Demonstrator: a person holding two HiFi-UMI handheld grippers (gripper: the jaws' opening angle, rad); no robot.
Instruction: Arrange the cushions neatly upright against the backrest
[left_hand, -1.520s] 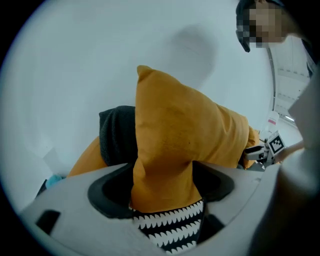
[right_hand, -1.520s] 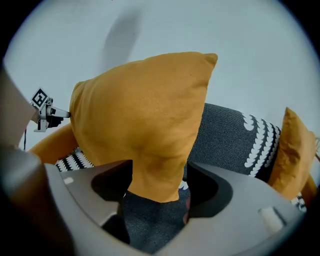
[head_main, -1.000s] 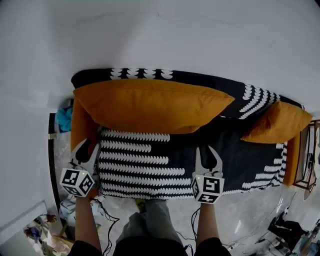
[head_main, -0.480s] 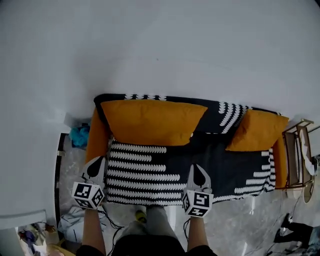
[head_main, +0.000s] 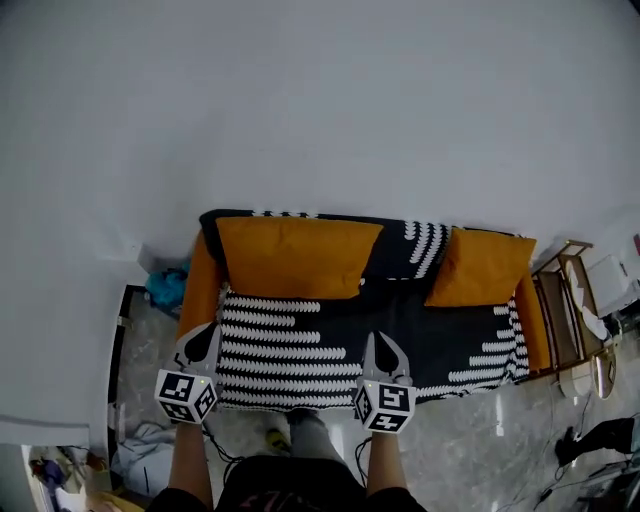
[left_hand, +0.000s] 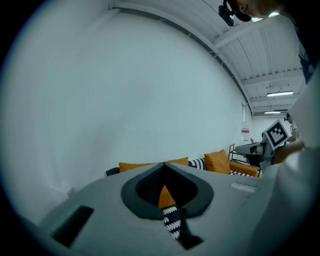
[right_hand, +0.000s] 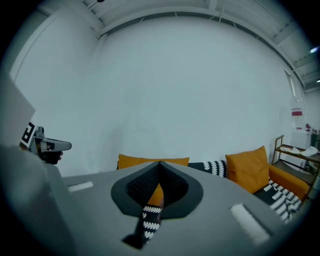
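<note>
Staged lounge corner: sofa (head_main: 470, 350), bare white wall (head_main: 320, 100), industrial ceiling (left_hand: 270, 60).

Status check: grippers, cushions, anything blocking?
Both shut, empty: left gripper, right gripper. Long orange cushion and square orange cushion upright against the backrest. Nothing blocking.

White wall (head_main: 320, 100), wooden rack (head_main: 556, 300) at right, teal bundle (head_main: 166, 289) on glossy floor (head_main: 500, 430)

Left gripper (head_main: 203, 335), right gripper (head_main: 380, 345): grey bodies, each with black-white marker cube (head_main: 186, 396); person's top (head_main: 290, 495) dark.
</note>
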